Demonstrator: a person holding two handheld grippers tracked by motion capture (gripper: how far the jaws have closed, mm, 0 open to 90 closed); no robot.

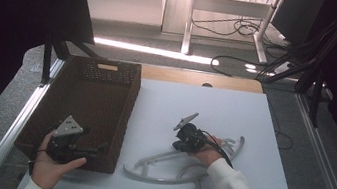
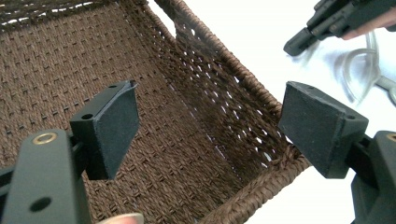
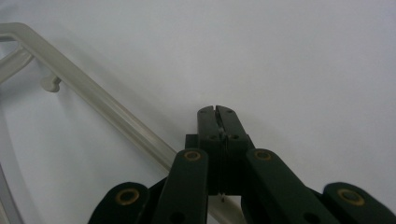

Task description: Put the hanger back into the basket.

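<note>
Right, right gripper has jaws pressed together w/ nothing between, tips low over the white table, just beside a bar of the pale plastic hanger. Hanger lies flat near the table's front edge, partly under the right hand. Left gripper stands wide, holding nothing, poised over the near end of the brown basket, approx. at its right wall. Hanger prob. light, stiff, a bit slick and thin, so it may twist or slip; best pinch a straight bar near the middle, not the hook.
</note>
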